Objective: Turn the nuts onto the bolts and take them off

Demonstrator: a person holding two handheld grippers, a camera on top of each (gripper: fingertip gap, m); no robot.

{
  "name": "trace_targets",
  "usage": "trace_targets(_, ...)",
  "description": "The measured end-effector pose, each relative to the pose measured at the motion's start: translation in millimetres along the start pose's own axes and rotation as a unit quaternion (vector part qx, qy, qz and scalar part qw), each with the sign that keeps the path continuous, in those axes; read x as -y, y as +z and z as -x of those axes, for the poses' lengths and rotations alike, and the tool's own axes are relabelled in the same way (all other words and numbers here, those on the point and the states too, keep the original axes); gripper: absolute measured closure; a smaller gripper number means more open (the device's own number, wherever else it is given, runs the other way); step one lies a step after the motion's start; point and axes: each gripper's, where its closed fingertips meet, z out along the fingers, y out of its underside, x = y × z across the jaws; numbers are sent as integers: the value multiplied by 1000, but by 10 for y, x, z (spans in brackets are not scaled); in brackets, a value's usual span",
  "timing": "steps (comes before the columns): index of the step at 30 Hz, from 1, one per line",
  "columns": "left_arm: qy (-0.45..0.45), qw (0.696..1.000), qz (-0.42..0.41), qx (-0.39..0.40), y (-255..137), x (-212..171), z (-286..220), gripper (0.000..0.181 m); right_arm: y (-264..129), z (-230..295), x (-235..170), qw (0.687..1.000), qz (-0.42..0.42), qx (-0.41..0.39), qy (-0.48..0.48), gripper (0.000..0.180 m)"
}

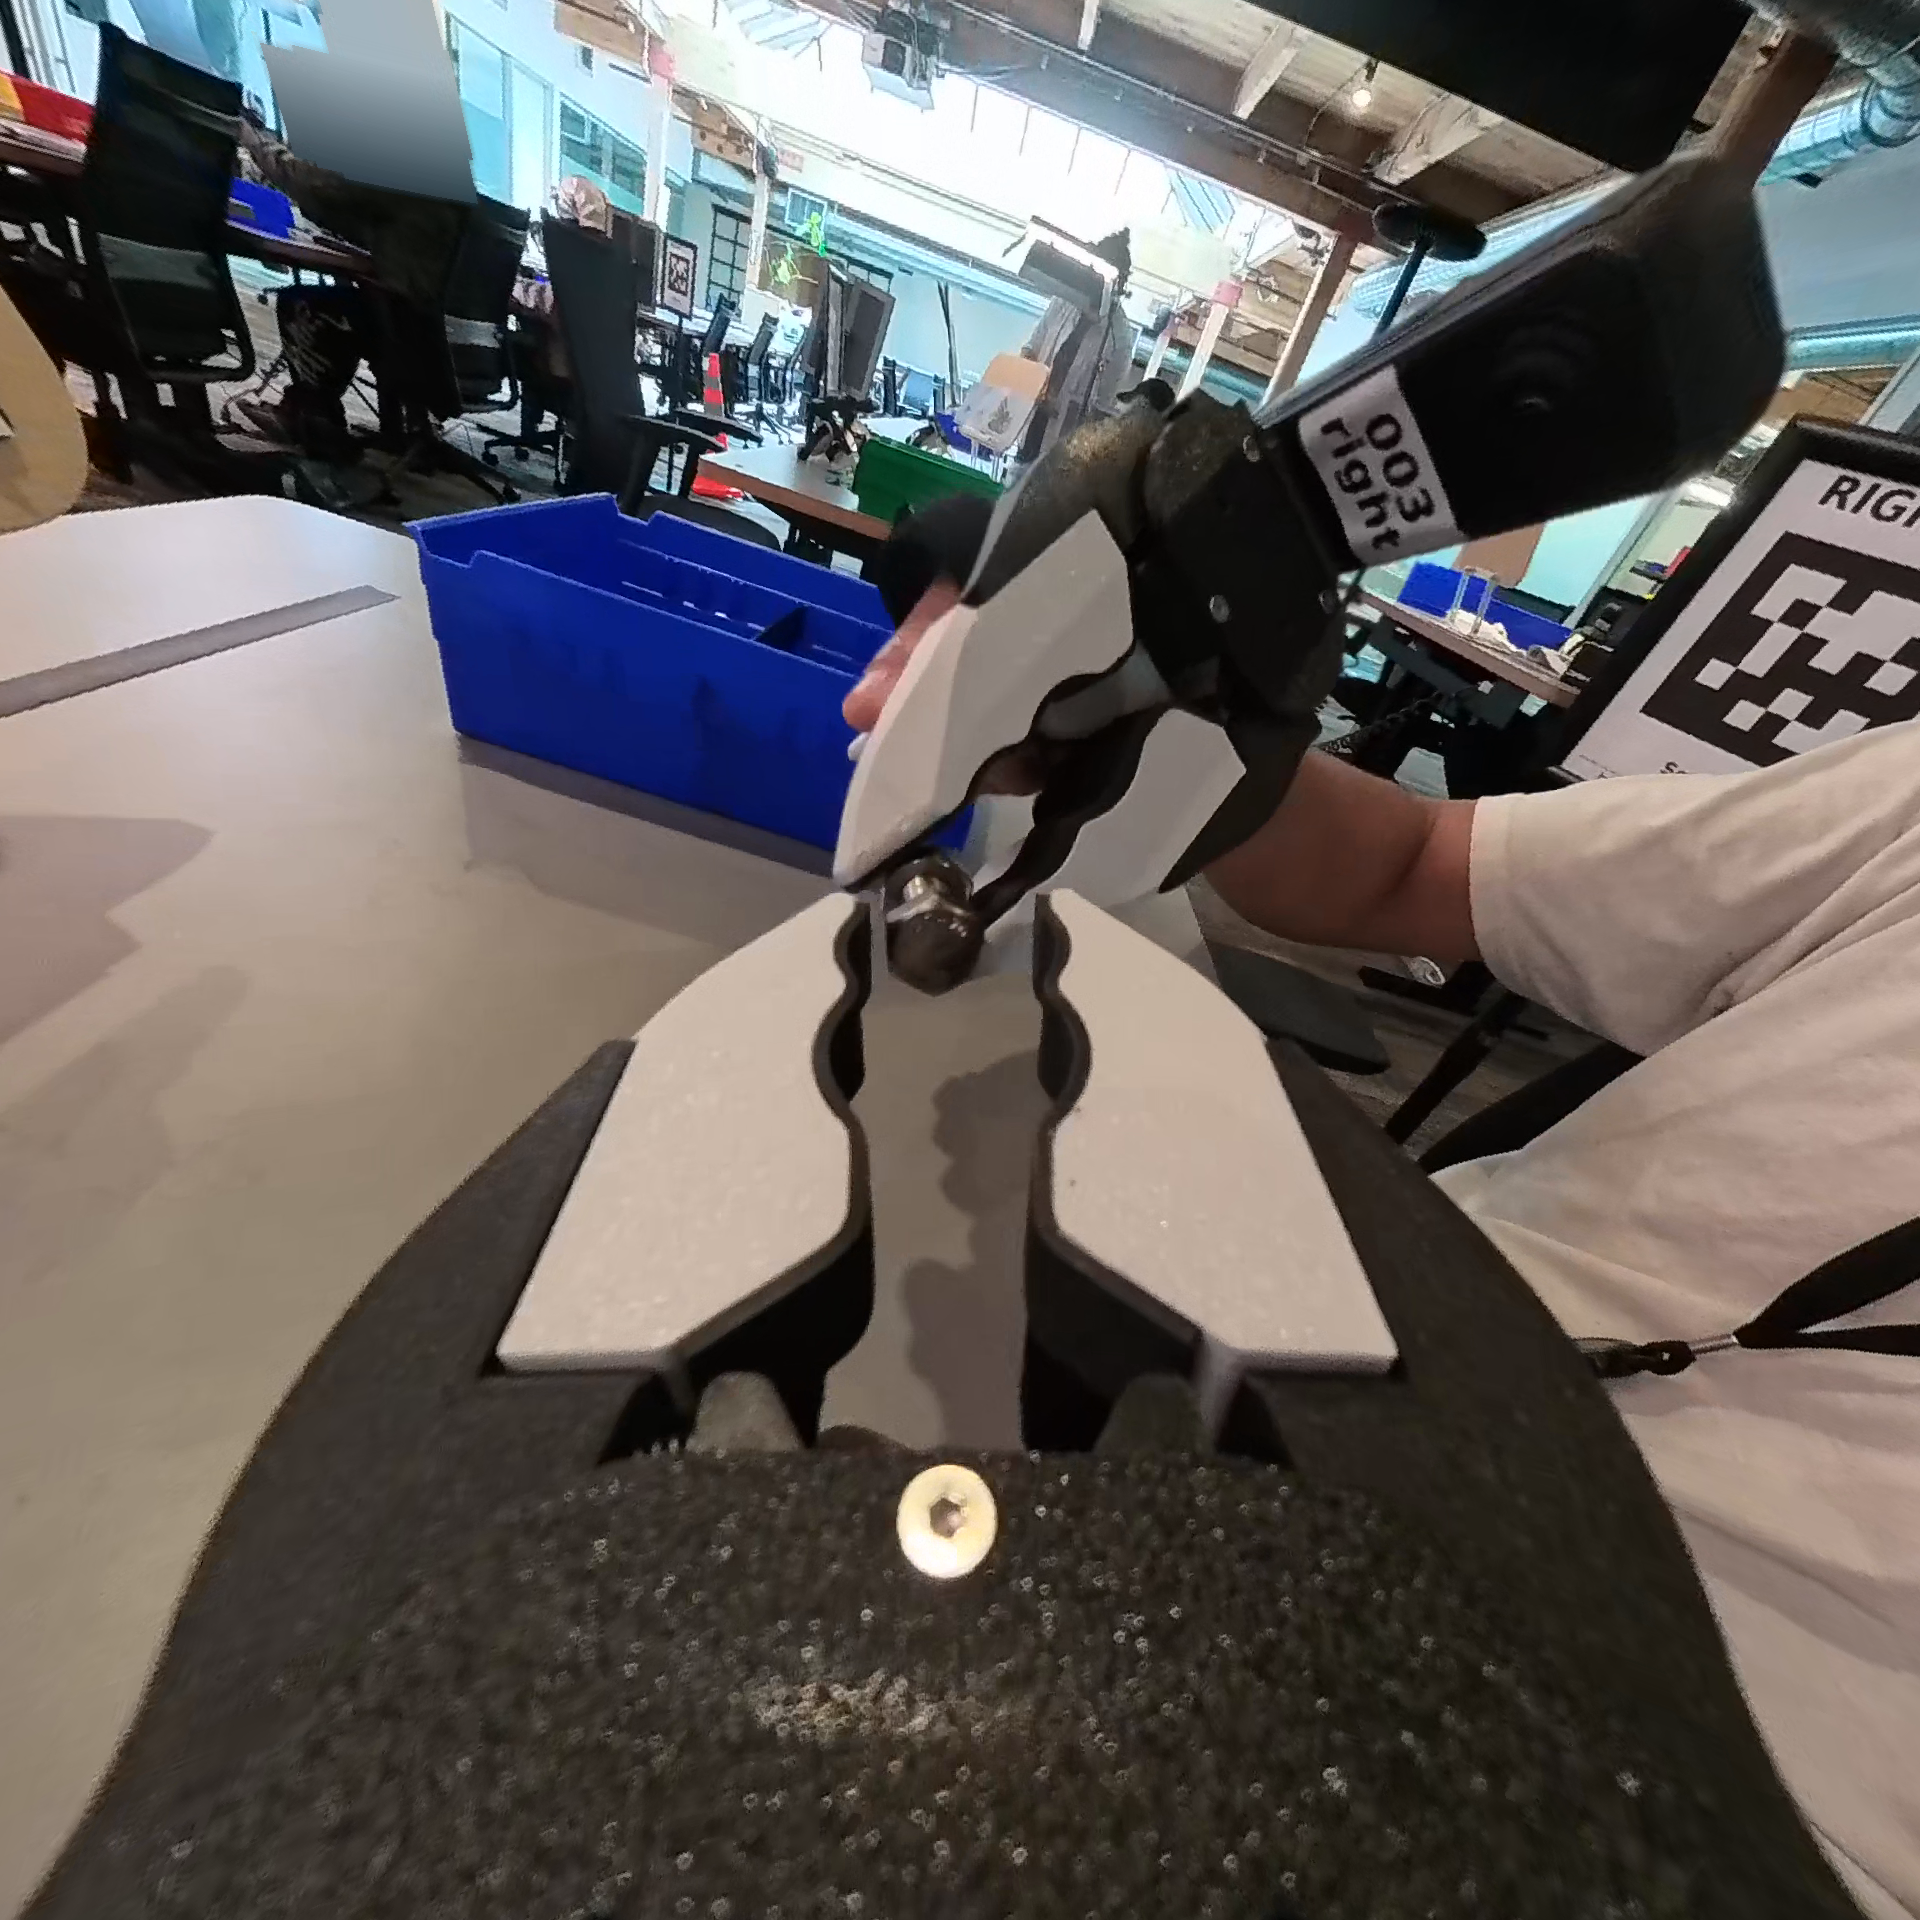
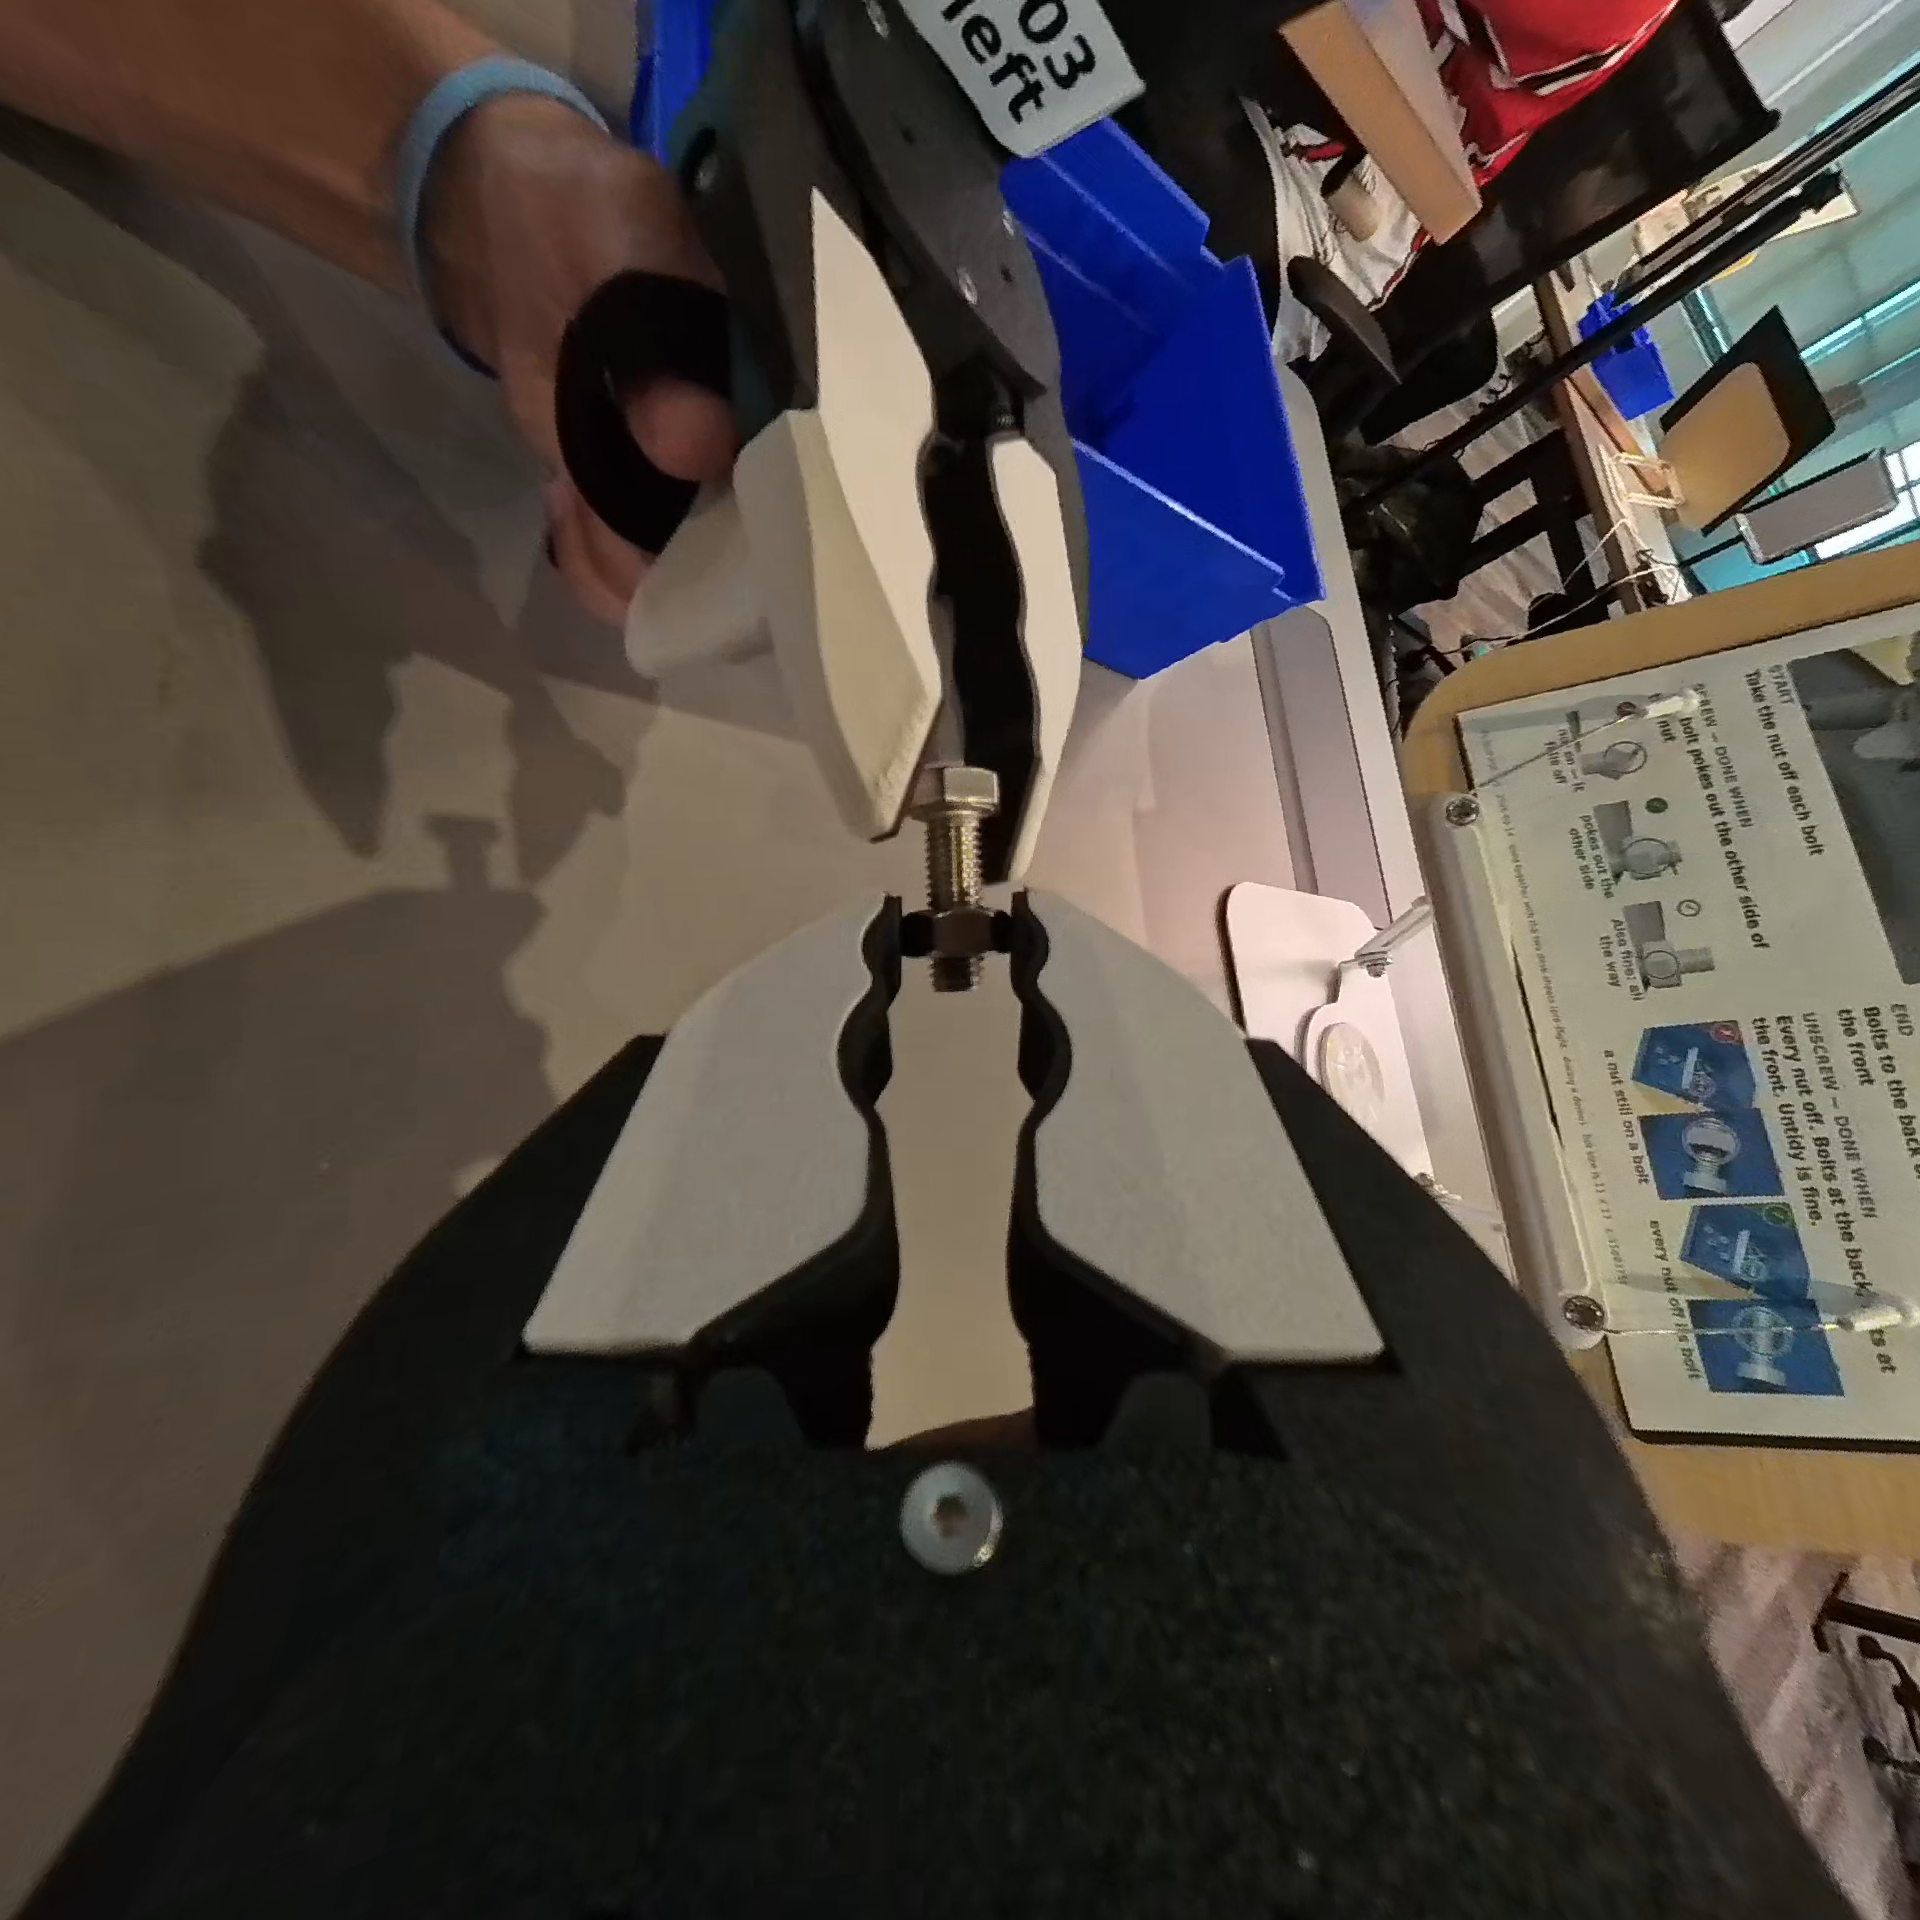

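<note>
A steel bolt (image 2: 954,862) hangs in mid-air above the grey table (image 1: 260,935), with a hex nut (image 2: 961,935) threaded near its end. My left gripper (image 1: 951,925) is shut on the bolt's hex head (image 1: 935,951). In the right wrist view it (image 2: 961,821) comes in from above. My right gripper (image 2: 956,925) is shut on the nut, its black pads pinching the nut's flats. In the left wrist view the right gripper (image 1: 935,883) reaches in from the upper right, around the nut (image 1: 930,896). The two grippers meet tip to tip along the bolt's axis.
A blue plastic bin (image 1: 644,644) with dividers stands on the table just behind the grippers. A printed instruction board (image 2: 1662,1039) lies to the right. A black-and-white marker sign (image 1: 1787,623) stands at the right. A person's arm in a white sleeve (image 1: 1662,935) is at the right. The tips of both grippers are at nearly the same place.
</note>
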Motion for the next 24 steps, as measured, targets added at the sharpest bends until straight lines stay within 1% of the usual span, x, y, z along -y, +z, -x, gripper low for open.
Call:
trace_targets(2,1,1000,5,4,6,-23,14,154,10,3,6,1000,0,-2,-1,160)
trace_targets(4,7,1000,9,8,6,-36,25,163,12,9,27,1000,-6,0,5,160)
trace_targets(10,18,1000,7,1,-13,-17,1,164,-1,16,76,1000,-18,-4,12,160)
trace_targets(12,9,1000,-7,-15,-32,19,-27,164,-37,19,134,999,-47,-10,18,160)
trace_targets(13,6,1000,-20,-17,-55,55,-25,164,-67,10,148,997,-71,-18,33,154)
trace_targets(15,-3,998,-51,-26,-129,144,-22,164,-101,13,136,986,-131,-19,104,141)
trace_targets(16,-9,997,-64,-32,-165,184,-26,164,-99,48,111,974,-165,3,157,135)
trace_targets(17,-10,997,-75,-35,-192,216,-23,164,-94,99,94,952,-204,40,224,131)
trace_targets(18,-8,996,-81,-36,-207,232,-24,164,-86,152,78,919,-244,85,296,128)
trace_targets(20,-7,996,-76,-50,-187,204,-58,164,-98,304,114,833,-296,207,419,114)
trace_targets(21,-6,996,-72,-57,-159,177,-83,164,-134,354,170,801,-308,256,445,113)
trace_targets(22,-3,996,-66,-62,-124,142,-109,164,-157,340,202,777,-326,274,464,113)
trace_targets(24,5,997,-49,-65,-49,55,-140,164,-173,276,211,743,-353,279,495,115)
